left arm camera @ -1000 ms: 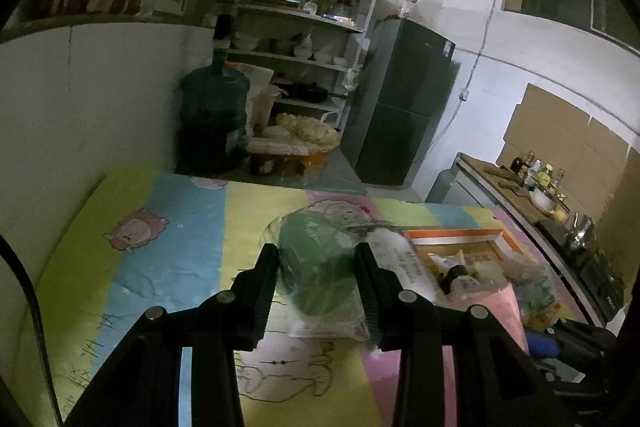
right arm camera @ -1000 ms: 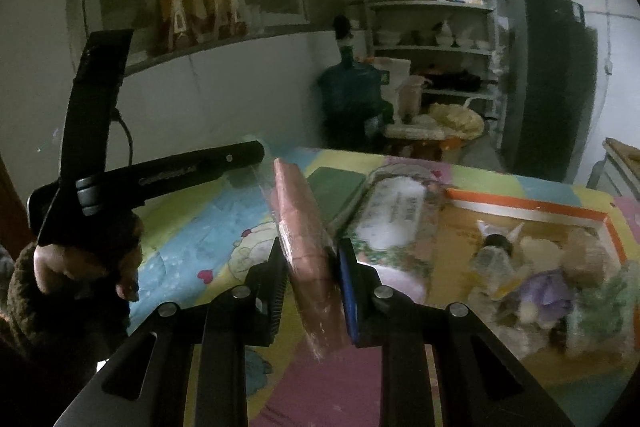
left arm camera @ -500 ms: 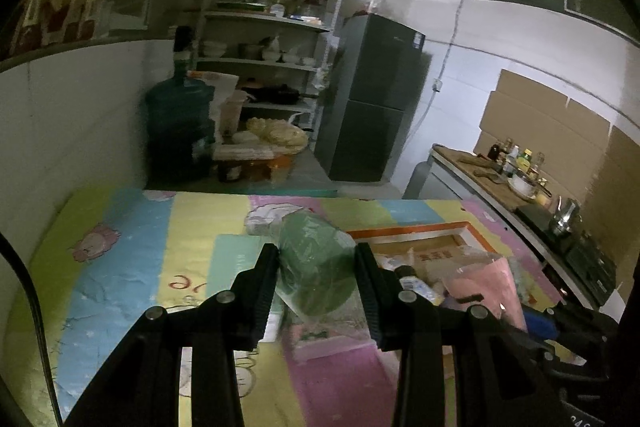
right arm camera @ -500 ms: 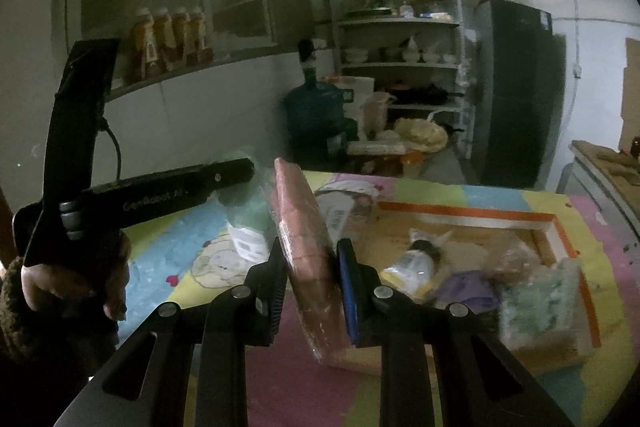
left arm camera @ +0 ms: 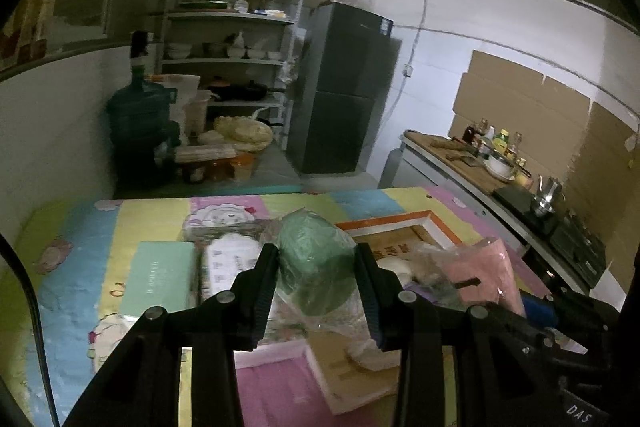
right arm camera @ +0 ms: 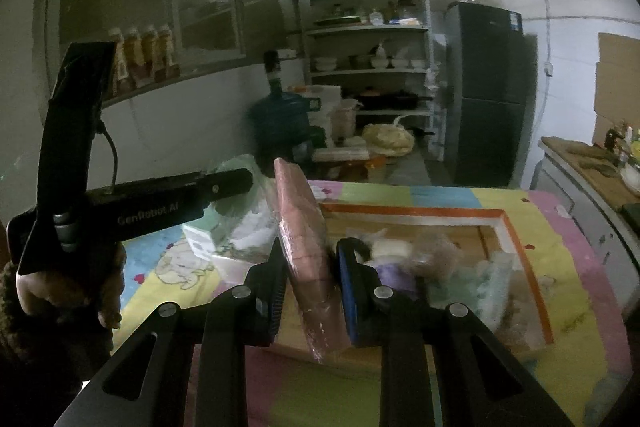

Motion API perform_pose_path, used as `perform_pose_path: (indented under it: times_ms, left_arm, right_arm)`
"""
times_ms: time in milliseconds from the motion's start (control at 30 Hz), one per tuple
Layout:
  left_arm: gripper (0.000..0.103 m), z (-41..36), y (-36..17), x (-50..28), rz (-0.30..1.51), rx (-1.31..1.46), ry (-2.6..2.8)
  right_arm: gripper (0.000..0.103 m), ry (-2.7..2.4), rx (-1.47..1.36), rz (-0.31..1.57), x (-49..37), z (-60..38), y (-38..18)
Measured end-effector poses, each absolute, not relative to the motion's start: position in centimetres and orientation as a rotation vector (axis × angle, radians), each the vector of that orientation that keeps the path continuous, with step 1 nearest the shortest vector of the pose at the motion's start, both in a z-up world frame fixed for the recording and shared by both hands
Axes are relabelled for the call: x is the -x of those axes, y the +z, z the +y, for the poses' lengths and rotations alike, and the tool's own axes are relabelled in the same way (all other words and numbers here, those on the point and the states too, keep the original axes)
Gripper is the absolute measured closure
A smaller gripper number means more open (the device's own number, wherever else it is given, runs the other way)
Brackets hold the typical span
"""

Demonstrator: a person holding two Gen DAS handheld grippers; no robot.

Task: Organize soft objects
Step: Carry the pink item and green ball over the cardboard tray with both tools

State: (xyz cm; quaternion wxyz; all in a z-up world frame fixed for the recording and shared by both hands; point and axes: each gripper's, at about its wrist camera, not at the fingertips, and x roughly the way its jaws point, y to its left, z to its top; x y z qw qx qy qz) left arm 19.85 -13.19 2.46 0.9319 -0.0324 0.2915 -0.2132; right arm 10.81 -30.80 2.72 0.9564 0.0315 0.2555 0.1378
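Green bagged bundle (left arm camera: 316, 263) – clamped, pink pack (right arm camera: 308, 251) upright

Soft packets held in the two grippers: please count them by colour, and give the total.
Green packet, in the left gripper: 1
Pink packet, in the right gripper: 1
Total: 2

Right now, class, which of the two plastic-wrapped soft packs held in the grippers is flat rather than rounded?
The pink pack in the right gripper: flat, on edge. The green bundle in the left gripper is rounded.
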Motion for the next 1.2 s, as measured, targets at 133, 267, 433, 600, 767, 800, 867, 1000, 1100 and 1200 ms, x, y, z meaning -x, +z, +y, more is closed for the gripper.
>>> perform_pose_path:
  times_ms: [133, 267, 433, 600, 767, 800, 867, 1000, 1100, 1200]
  left_arm:
    - [0.064, -15.4, 2.2, -20.1, 0.607, 0.051, -0.461]
    - [0.064, -17.4, 1.9, -20.3, 0.618, 0.037, -0.481]
    - [0.064, -19.8, 1.4, -21.1, 0.635, 0.018, -0.501]
    - [0.064, -21.5, 1.2, -22.0, 0.649, 0.002, -0.514]
    - [0.064, -23.5, 0.9, -23.1, 0.663, -0.011, -0.524]
    - [0.064, -23.8, 0.8, -23.4, 0.668, -0.011, -0.526]
    - [0.064, -24.4, 0.5, -24.1, 0.683, -0.010, -0.532]
    - [0.064, -25.5, 0.1, -25.2, 0.707, -0.005, -0.533]
    - [0.064, -26.0, -0.4, -26.3, 0.722, 0.002, -0.529]
    - [0.064, -26.5, -0.6, -27.1, 0.732, 0.011, -0.531]
  right_arm:
    - [0.079, 0.252, -0.076, 0.514, -10.4, -32.6, 2.6]
    - [0.079, 0.212, -0.088, 0.510, -10.4, -34.8, 2.6]
    - [0.079, 0.164, -0.095, 0.506, -10.5, -37.8, 2.7]
    - [0.079, 0.127, -0.088, 0.506, -10.9, -40.1, 2.6]
    - [0.079, 0.103, -0.059, 0.513, -12.0, -42.5, 2.5]
    - [0.079, 0.104, -0.055, 0.516, -12.2, -42.8, 2.5]
    - [0.079, 0.110, -0.039, 0.526, -13.0, -43.5, 2.4]
    - [0.079, 0.140, -0.018, 0.548, -15.1, -45.2, 2.4]
    - [0.079, 0.162, -0.014, 0.574, -17.1, -46.4, 2.0]
    - [0.079, 0.183, -0.001, 0.598, -18.8, -47.2, 1.6]
